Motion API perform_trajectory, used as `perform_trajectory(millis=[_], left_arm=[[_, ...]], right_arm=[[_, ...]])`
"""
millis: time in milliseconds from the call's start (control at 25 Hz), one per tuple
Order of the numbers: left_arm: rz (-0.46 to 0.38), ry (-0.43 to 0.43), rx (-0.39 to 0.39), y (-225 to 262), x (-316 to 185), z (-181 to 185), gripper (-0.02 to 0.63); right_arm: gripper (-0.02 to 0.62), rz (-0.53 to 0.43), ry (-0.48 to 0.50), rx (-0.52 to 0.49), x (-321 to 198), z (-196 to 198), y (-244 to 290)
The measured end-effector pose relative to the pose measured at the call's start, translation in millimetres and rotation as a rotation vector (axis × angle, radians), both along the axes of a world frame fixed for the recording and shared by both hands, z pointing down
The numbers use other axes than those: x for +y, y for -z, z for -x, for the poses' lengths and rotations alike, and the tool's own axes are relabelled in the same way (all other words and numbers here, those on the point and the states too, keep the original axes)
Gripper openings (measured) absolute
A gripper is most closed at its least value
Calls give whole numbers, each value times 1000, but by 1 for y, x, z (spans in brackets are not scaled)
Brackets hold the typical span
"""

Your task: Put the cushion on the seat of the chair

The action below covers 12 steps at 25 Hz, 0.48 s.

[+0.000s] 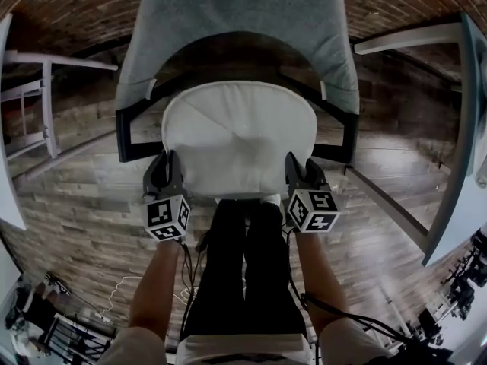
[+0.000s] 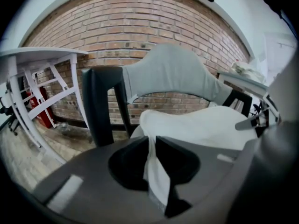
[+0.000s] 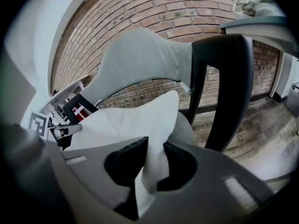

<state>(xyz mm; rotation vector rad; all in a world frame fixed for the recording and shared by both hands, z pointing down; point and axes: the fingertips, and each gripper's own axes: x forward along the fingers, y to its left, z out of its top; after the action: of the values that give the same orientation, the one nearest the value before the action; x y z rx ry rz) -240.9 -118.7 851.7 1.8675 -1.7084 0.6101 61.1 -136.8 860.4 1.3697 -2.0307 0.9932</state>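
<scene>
A white cushion (image 1: 237,135) lies spread over the seat of a black-framed chair (image 1: 126,134) whose back wears a grey cover (image 1: 236,17). My left gripper (image 1: 166,175) is shut on the cushion's near left corner, and white fabric (image 2: 154,167) is pinched between its jaws. At the near right corner my right gripper (image 1: 298,173) is shut on the cushion too, with a fold of fabric (image 3: 150,167) squeezed between its jaws. A grey seat edge (image 3: 188,129) shows under the cushion (image 3: 135,118) in the right gripper view. The cushion (image 2: 196,125) stretches off to the right in the left gripper view.
A brick wall (image 2: 140,27) stands behind the chair. A white table (image 2: 32,64) with slanted legs is to the left, and another white tabletop (image 1: 464,143) runs along the right. The floor is wood planks (image 1: 84,219). The person's legs (image 1: 243,265) stand right before the seat.
</scene>
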Motion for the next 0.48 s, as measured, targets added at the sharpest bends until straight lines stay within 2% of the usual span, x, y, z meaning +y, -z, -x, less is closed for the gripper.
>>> perform_trajectory(millis=[480], left_arm=[[59, -7, -59, -45, 2, 6, 44]], right_arm=[[73, 2, -29, 109, 0, -17, -42]])
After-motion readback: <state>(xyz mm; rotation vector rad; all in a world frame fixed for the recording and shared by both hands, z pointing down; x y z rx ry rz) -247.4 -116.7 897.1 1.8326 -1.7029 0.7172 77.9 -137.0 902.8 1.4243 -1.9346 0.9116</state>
